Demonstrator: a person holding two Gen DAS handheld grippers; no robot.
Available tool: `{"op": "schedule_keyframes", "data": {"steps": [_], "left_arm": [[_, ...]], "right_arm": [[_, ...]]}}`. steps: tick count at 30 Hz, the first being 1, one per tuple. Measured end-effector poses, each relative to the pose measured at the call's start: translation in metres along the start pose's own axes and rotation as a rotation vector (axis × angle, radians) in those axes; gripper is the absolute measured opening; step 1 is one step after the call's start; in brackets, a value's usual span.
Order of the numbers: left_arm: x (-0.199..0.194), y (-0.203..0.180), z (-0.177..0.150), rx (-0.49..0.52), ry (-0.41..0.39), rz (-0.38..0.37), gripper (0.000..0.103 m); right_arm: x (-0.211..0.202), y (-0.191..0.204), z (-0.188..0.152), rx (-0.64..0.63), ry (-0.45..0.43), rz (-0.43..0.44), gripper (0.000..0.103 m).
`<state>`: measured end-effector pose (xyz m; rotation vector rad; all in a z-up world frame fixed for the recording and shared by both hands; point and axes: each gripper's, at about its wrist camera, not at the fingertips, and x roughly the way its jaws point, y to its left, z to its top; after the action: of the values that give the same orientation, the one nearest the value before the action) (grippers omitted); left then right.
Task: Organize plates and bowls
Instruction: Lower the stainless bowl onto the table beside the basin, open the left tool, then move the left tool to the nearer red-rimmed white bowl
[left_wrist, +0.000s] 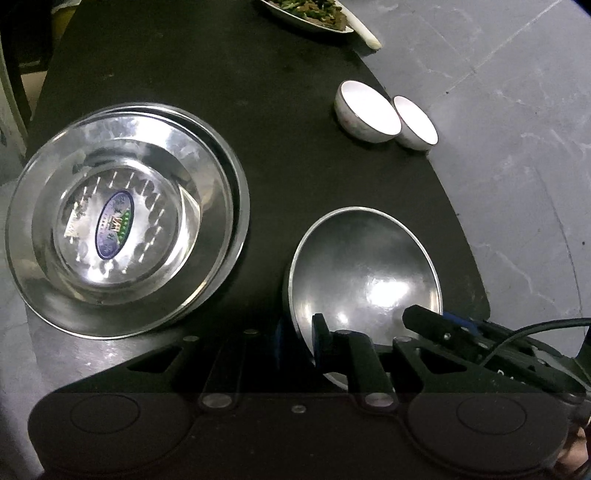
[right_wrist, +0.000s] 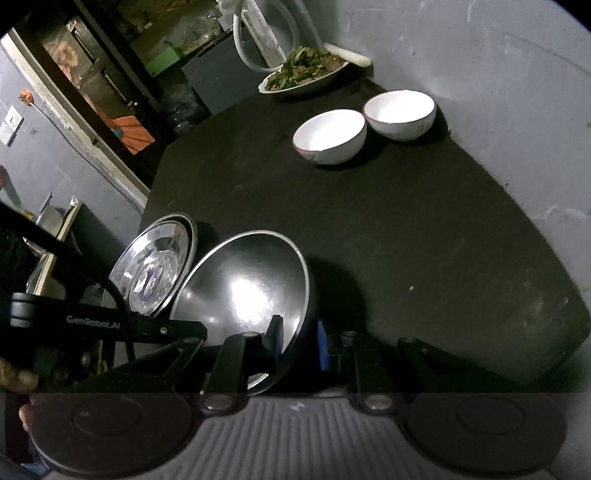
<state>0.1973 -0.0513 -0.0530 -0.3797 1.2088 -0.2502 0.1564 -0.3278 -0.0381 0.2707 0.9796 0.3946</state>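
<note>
A plain steel bowl (left_wrist: 365, 273) (right_wrist: 243, 284) sits tilted low over the black table (left_wrist: 258, 110), and both grippers grip its rim. My left gripper (left_wrist: 299, 339) is shut on the near left rim, one finger inside the bowl and the blue pad outside. My right gripper (right_wrist: 298, 341) is shut on the near right rim in the same way. Each wrist view catches the other gripper at the bowl's edge: the right gripper (left_wrist: 436, 323) and the left gripper (right_wrist: 184, 328). A stack of steel plates (left_wrist: 125, 221) (right_wrist: 155, 266) lies just left of the bowl.
Two white bowls (left_wrist: 367, 110) (right_wrist: 328, 134) stand side by side near the table's far right edge. A dish of cooked greens (left_wrist: 306, 11) (right_wrist: 303, 72) sits at the far corner. The grey floor (left_wrist: 517, 147) lies beyond the table edge.
</note>
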Motion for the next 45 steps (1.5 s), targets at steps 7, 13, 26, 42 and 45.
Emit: {"op": "schedule_keyframes", "data": {"steps": [7, 13, 26, 42, 45], "left_arm": [[-0.004, 0.001, 0.003, 0.036, -0.014, 0.012, 0.038], [-0.014, -0.005, 0.009, 0.094, -0.055, 0.041, 0.063], [-0.038, -0.021, 0.046, 0.216, -0.192, 0.132, 0.102], [-0.010, -0.027, 0.113, 0.169, -0.341, 0.051, 0.102], [0.011, -0.036, 0.131, 0.194, -0.343, 0.076, 0.102]], "right_arm": [[0.004, 0.003, -0.005, 0.015, -0.025, -0.001, 0.022], [0.001, 0.002, -0.003, 0.017, -0.049, -0.035, 0.027], [-0.007, -0.008, 0.007, 0.057, -0.140, -0.054, 0.093], [0.005, -0.018, 0.030, 0.047, -0.281, -0.104, 0.103], [0.014, -0.026, 0.044, 0.061, -0.297, -0.124, 0.103]]}}
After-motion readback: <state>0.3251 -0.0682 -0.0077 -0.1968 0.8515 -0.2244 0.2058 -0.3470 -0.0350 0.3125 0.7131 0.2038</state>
